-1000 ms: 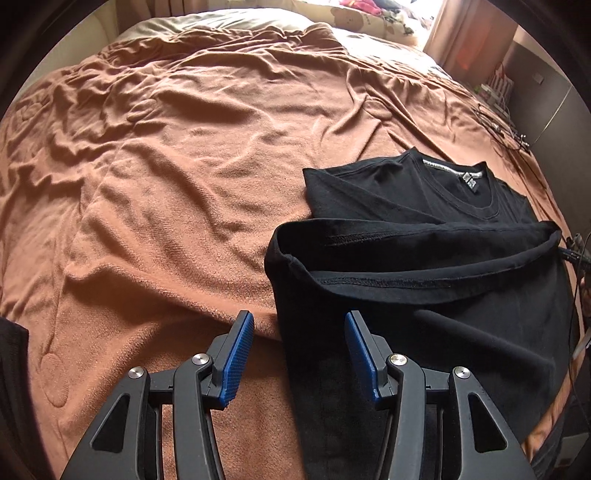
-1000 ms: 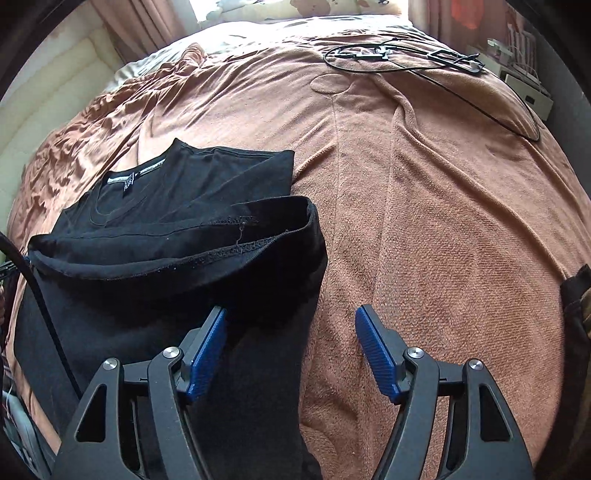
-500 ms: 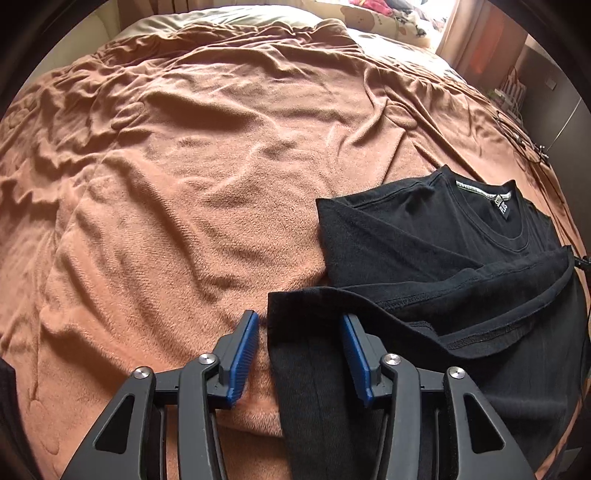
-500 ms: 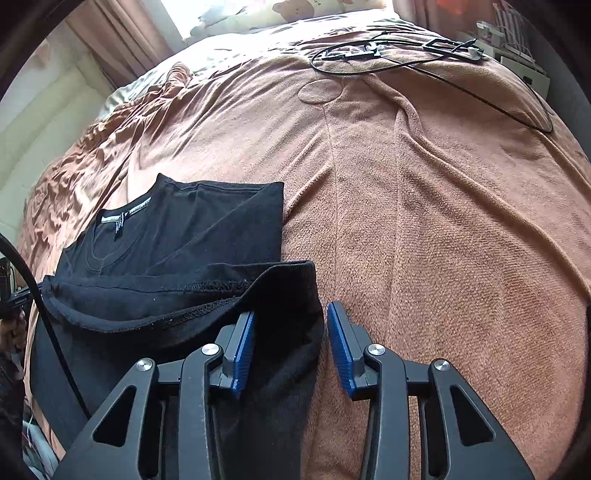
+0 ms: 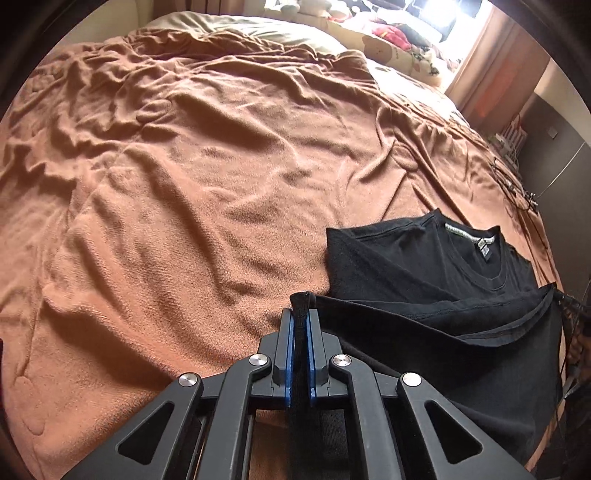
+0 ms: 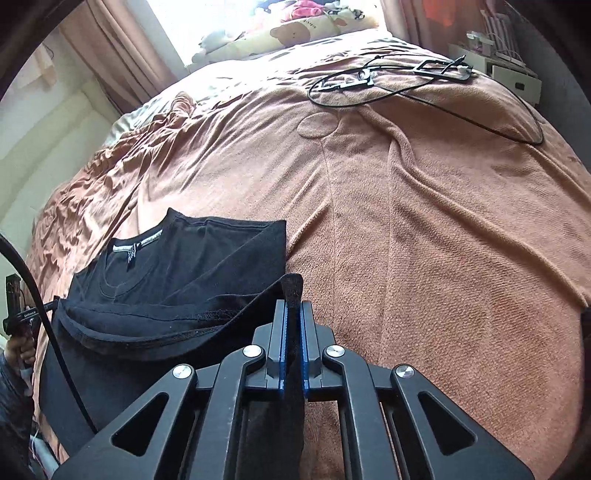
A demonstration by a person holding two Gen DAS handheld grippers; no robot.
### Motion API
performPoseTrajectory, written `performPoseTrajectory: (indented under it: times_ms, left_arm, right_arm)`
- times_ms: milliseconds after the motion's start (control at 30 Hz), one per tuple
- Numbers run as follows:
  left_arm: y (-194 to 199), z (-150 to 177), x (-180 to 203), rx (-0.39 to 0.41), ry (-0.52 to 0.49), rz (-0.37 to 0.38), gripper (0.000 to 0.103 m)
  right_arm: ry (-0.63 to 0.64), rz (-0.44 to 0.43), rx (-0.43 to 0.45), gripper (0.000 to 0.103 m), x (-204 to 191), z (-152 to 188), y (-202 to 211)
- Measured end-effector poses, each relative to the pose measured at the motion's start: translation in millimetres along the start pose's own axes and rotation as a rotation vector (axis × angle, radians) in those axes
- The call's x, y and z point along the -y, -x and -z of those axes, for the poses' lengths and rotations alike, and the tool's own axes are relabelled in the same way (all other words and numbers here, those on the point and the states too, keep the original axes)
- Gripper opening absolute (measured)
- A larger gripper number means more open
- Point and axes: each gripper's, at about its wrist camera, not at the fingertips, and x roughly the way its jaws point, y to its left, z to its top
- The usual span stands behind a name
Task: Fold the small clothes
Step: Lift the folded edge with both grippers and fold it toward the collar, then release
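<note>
black shirt (image 5: 424, 332) lower part cut off

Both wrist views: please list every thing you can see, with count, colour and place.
T-shirt: one, black, on the blanket, collar away from the cameras, near edge lifted.
Blanket: one, brown, wrinkled, covers the bed.
Cable: one, black, looped on the far right part of the blanket in the right wrist view.
Pillows: count unclear, pale with a bear print, at the head of the bed.
Curtain: one seen, pinkish, beside the bright window.
Left gripper: one, black with blue pads, jaws shut on the T-shirt's left corner.
Right gripper: one, same colours, jaws shut on the right corner.
</note>
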Motion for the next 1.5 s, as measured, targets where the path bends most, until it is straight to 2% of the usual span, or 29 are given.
performPoseTrajectory:
  times_ms: [400, 633, 867, 967, 1300, 1400, 1500]
  left_arm:
    - [71, -14, 13, 0.157, 0.011, 0.026, 0.006]
    - [75, -43, 22, 0.200, 0.017, 0.005, 0.006]
    - [44, -75, 19, 0.195, 0.034, -0.033, 0.006]
    - [21, -84, 14, 0.167, 0.042, -0.046, 0.006]
    - [-66, -79, -2, 0.003, 0.031, -0.123, 0.006]
    - [-73, -77, -4, -0.005, 0.029, -0.127, 0.006]
    - [-65, -78, -4, 0.025, 0.028, -0.121, 0.006]
  right_arm:
    - [-0.006, -0.005, 0.133, 0.001, -13, 2, 75]
    - [0.003, 0.021, 0.179, 0.001, -20, -16, 86]
    - [0.010, 0.050, 0.161, 0.001, -25, -47, 47]
    - [0.018, 0.063, 0.140, 0.001, -26, -58, 22]
    - [-0.003, 0.132, -0.022, 0.001, -12, -73, -80]
    - [-0.003, 0.141, -0.040, 0.001, -9, -74, -94]
    - [0.000, 0.139, -0.019, 0.001, -12, -79, -93]
